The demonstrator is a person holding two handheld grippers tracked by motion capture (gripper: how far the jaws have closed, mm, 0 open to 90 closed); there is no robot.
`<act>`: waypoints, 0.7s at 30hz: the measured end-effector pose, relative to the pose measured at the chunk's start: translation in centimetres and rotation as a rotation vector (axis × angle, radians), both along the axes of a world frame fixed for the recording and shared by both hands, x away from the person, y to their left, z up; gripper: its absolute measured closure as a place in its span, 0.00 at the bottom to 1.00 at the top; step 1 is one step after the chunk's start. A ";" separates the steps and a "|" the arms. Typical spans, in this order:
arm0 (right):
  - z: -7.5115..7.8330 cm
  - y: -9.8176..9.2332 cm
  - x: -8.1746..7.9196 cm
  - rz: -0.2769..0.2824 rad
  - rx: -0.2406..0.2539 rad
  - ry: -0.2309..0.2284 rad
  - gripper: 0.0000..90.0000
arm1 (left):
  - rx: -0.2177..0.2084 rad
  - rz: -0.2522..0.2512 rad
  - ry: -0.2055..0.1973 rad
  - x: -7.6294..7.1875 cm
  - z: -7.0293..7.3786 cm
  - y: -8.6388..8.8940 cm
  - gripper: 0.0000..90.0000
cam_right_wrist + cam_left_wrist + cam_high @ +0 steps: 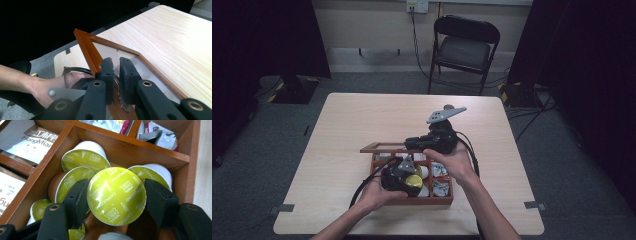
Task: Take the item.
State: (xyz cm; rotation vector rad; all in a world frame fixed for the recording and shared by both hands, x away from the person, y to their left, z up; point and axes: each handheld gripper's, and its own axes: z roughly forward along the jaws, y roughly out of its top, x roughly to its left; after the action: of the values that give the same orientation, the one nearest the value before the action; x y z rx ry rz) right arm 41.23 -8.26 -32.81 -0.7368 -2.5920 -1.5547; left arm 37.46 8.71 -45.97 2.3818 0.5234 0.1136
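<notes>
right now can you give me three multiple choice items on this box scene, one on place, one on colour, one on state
1. Where does the wooden box stand?
A. on the table's near edge
B. on the chair
C. on the floor

2. What colour is the foil top of the capsule in the left hand-held gripper?
A. red
B. yellow-green
C. blue

3. How is the box's lid?
A. shut flat
B. lying beside the box
C. held raised by the right hand-held gripper

Answers:
1 A, the high view shows the box on the table close to the person.
2 B, the foil is yellow-green with white print.
3 C, the jaws are clamped on its wooden frame, which stands tilted open.
</notes>
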 end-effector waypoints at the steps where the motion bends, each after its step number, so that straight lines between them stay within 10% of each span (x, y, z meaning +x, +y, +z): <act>1: 0.0 0.0 0.0 0.000 0.000 0.001 0.92 | 0.011 -0.007 -0.006 0.0 0.1 0.1 0.42; 21: 0.0 0.0 0.0 -0.001 0.001 0.001 0.92 | -0.058 -0.033 -0.062 -2.1 2.1 0.8 0.42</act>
State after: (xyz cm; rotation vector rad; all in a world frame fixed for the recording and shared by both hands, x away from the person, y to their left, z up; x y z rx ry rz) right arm 41.21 -8.26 -32.83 -0.7385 -2.5905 -1.5544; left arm 35.38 9.50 -43.84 2.3216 0.4518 0.1551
